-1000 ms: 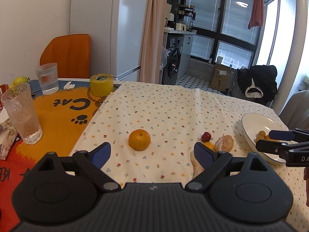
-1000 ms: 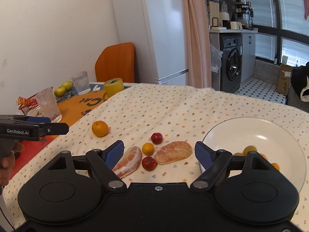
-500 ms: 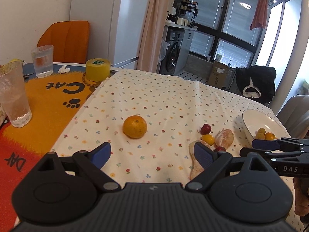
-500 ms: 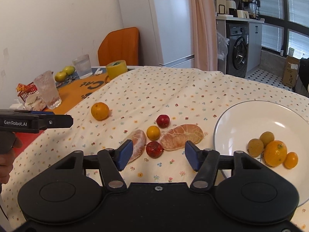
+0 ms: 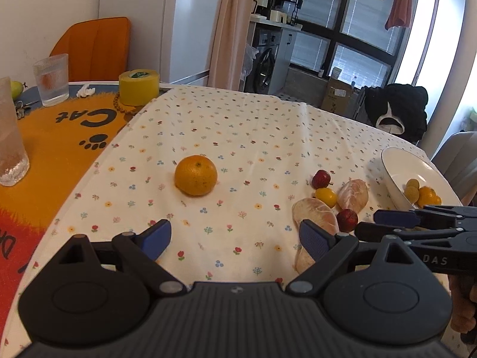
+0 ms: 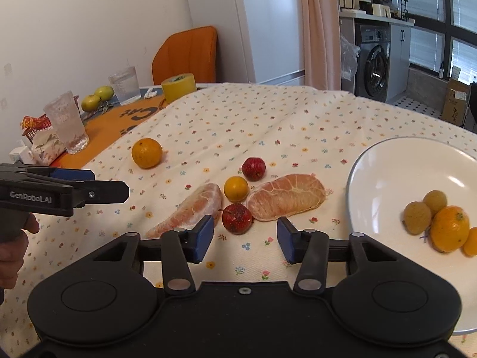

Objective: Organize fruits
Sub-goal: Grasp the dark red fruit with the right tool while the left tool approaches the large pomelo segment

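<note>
An orange (image 5: 196, 174) (image 6: 147, 152) lies alone on the floral cloth, ahead of my open, empty left gripper (image 5: 235, 237). Further right sit two peeled pomelo segments (image 6: 286, 197) (image 6: 190, 213), two small red fruits (image 6: 237, 218) (image 6: 253, 168) and a small yellow-orange fruit (image 6: 236, 188). My right gripper (image 6: 245, 240) hovers open just in front of the near red fruit, holding nothing. The white plate (image 6: 384, 176) (image 5: 393, 173) on the right holds an orange (image 6: 449, 232) and several small yellowish fruits (image 6: 417, 217).
On the orange cat mat (image 5: 59, 137) at the left stand two glasses (image 5: 9, 137) (image 5: 55, 79) and a yellow tape roll (image 5: 138, 87). Green fruits (image 6: 98, 97) and snack packets (image 6: 34, 123) lie beyond. An orange chair (image 5: 95, 46) stands behind the table.
Both grippers have moved forward and lower toward the fruit. The right gripper's fingers have narrowed and now frame the near red fruit. The left stays wide open.
</note>
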Demonstrator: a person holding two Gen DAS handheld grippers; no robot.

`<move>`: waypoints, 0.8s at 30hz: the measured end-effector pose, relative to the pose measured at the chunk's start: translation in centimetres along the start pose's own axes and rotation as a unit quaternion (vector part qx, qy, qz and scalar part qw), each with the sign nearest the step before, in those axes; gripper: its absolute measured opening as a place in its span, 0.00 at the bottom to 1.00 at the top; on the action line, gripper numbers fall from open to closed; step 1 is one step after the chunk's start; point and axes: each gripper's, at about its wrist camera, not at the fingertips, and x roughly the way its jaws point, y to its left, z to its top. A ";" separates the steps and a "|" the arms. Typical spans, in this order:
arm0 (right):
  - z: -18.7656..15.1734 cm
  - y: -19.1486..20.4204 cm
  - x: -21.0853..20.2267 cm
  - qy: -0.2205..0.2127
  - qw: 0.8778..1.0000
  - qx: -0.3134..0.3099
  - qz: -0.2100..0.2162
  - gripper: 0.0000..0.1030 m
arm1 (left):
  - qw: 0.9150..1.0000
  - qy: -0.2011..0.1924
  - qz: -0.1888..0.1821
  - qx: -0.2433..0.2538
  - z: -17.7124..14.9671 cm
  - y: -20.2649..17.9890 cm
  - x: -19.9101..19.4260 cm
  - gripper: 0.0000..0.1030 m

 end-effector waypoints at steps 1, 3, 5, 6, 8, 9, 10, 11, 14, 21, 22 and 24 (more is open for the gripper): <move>-0.1 0.0 0.2 0.002 1.000 -0.001 0.001 0.44 | 1.000 0.000 0.001 0.001 0.0 0.0 0.1 0.89; -0.1 0.2 0.5 0.003 1.000 -0.004 0.003 0.43 | 1.000 0.001 0.001 -0.001 -0.1 0.0 0.4 0.89; 0.0 0.2 0.7 0.003 1.000 -0.005 0.003 0.42 | 1.000 0.004 -0.001 -0.004 -0.2 0.0 0.6 0.89; 0.1 0.3 0.8 0.002 1.000 -0.005 0.003 0.41 | 1.000 0.004 0.000 -0.005 -0.2 0.1 0.7 0.89; 0.2 0.2 1.0 0.002 1.000 -0.005 0.004 0.41 | 1.000 0.006 0.001 -0.007 -0.3 0.1 0.9 0.89; 0.2 0.1 1.1 0.003 1.000 -0.003 0.004 0.40 | 1.000 0.006 0.001 -0.008 -0.3 0.2 0.9 0.89; 0.2 0.0 1.2 0.004 1.000 0.000 0.005 0.38 | 1.000 0.006 0.002 -0.009 -0.3 0.2 1.0 0.89; 0.2 -0.1 1.2 0.004 1.000 0.004 0.006 0.36 | 1.000 0.007 0.002 -0.009 -0.3 0.3 1.0 0.89; 0.2 -0.4 1.4 0.003 1.000 0.018 0.018 0.35 | 1.000 0.008 0.003 -0.010 -0.3 0.4 1.2 0.89; 0.1 -0.8 1.6 0.001 0.999 0.032 0.029 0.22 | 1.000 0.013 0.001 -0.014 -0.4 0.2 1.7 0.89; 0.1 -0.8 1.5 0.000 0.999 0.031 0.028 0.22 | 1.000 0.012 0.000 -0.013 -0.4 0.1 1.6 0.89; 0.0 -0.8 1.3 -0.002 0.999 0.029 0.025 0.22 | 1.000 0.010 -0.005 -0.009 -0.4 -0.2 1.6 0.89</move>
